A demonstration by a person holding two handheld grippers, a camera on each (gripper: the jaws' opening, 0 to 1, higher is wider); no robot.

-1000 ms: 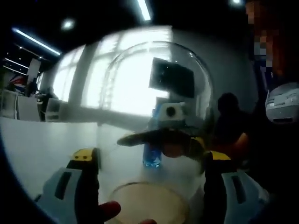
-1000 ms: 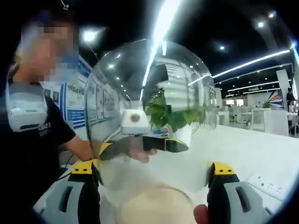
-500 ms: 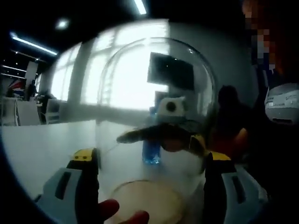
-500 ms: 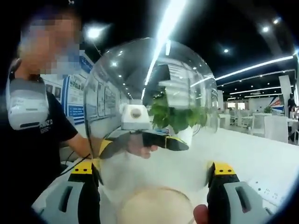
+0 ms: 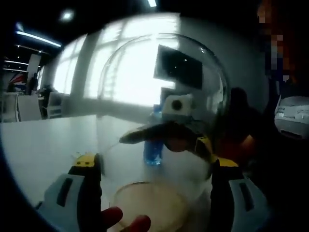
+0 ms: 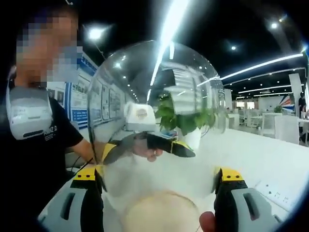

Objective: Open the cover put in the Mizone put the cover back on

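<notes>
A clear glass dome cover (image 5: 159, 87) stands between my left gripper's (image 5: 155, 161) jaws, which press on its sides. A round pale wooden base (image 5: 147, 208) shows low under the glass. Through the dome I see a blue Mizone bottle (image 5: 153, 151) standing on the white table beyond. The right gripper (image 5: 166, 139) faces me from the far side. In the right gripper view the same cover (image 6: 154, 96) sits between my right gripper's (image 6: 158, 172) jaws, over the base (image 6: 159, 212). The left gripper (image 6: 145, 145) is across the glass.
A potted green plant (image 6: 186, 121) stands on the white table (image 6: 260, 159) behind the dome. A person in a black shirt (image 6: 34, 159) is close at the left. A dark screen (image 5: 178, 67) and bright windows lie beyond the table (image 5: 43, 145).
Both views have shifted slightly, and the bottle sits a little higher in the left gripper view. Both grippers keep the same hold on the cover.
</notes>
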